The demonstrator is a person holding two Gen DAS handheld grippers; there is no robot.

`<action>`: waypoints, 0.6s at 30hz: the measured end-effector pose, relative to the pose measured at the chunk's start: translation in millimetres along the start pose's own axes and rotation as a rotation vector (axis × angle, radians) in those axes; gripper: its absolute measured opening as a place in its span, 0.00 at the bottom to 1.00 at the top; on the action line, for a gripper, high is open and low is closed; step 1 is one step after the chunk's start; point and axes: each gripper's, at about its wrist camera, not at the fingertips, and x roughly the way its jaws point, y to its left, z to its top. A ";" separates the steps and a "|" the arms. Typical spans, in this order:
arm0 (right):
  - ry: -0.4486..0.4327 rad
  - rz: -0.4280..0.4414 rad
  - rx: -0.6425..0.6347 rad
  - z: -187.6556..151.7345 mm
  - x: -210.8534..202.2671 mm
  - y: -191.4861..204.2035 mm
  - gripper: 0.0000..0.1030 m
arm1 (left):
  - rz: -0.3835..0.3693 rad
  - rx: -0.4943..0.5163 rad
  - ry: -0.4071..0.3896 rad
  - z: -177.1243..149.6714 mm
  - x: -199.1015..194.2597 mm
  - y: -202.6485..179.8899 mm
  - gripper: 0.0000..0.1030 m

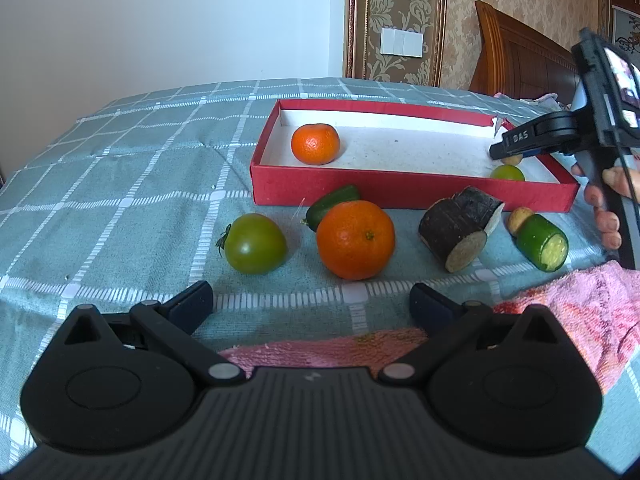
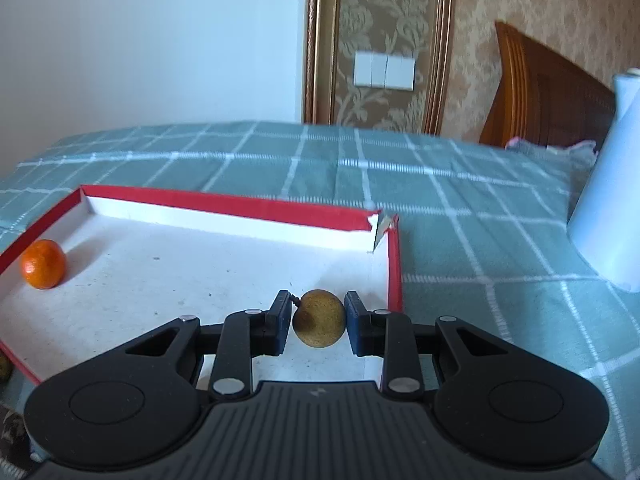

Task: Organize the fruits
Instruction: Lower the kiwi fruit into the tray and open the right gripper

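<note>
The right gripper [image 2: 318, 320] reaches low over the right end of the red box [image 2: 224, 202], near its torn far-right corner, level above the white floor. Its fingers [image 2: 280, 320] stand narrowly apart with a small brown fruit [image 2: 319, 318] between them; the left pad looks just touching the fruit, the right pad shows a thin gap, so I cannot tell whether it grips. A small orange [image 2: 43, 264] lies at the box's far-left corner.

The left gripper [image 1: 312, 304] hovers over the checked bedspread [image 1: 120, 168], near its front edge, fingers spread wide and holding nothing. Just ahead of them, in front of the box's near wall, lie a large orange [image 1: 355, 239], a green tomato [image 1: 255, 243], a dark root chunk [image 1: 460, 226] and a cut cucumber piece [image 1: 543, 242].
</note>
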 end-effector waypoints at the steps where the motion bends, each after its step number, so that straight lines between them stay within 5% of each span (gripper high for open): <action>1: 0.008 -0.003 0.000 -0.2 3.3 0.3 0.28 | 0.000 0.000 0.000 0.1 0.1 0.0 1.00; 14: -0.009 -0.003 -0.012 -0.8 6.4 0.3 0.30 | 0.000 0.000 0.000 0.1 -0.2 -0.1 1.00; 18: -0.042 0.041 0.012 -3.4 -4.9 -2.9 0.70 | 0.001 0.001 0.000 -0.1 -0.4 0.0 1.00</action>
